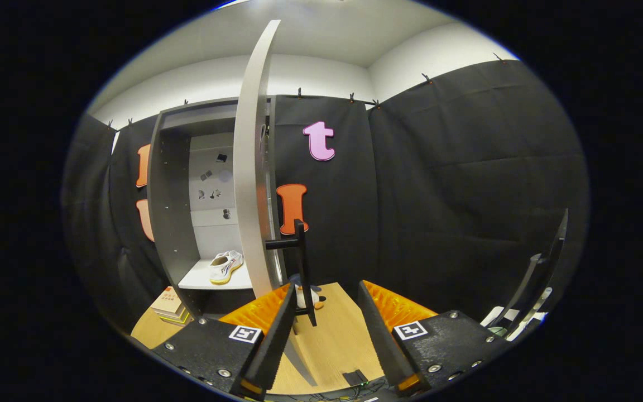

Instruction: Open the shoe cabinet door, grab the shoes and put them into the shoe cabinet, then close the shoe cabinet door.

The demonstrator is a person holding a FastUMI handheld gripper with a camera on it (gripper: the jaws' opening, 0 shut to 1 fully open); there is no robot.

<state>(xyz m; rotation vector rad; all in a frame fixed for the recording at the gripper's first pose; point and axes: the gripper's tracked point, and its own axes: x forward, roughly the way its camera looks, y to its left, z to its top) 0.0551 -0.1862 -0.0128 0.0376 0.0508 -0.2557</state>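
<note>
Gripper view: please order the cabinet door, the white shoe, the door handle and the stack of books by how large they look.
1. cabinet door, largest by far
2. door handle
3. white shoe and stack of books: alike, unranked

The open gripper stands by the handle.

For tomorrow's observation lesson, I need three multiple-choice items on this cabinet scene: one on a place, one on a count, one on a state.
1. Where is the white shoe?
A. on the cabinet's shelf
B. on the floor beside the books
C. between the tool's fingers

2. How many shoes lie on that shelf?
A. none
B. one
C. three

3. How does the cabinet door stand?
A. shut flat
B. swung open, edge toward the camera
C. taken off, lying on the floor

Key:
1 A, the shoe rests on the shelf inside the cabinet.
2 B, a single shoe shows there.
3 B, the interior is visible beside the door, and its black handle juts out just ahead of the open tool.
</note>
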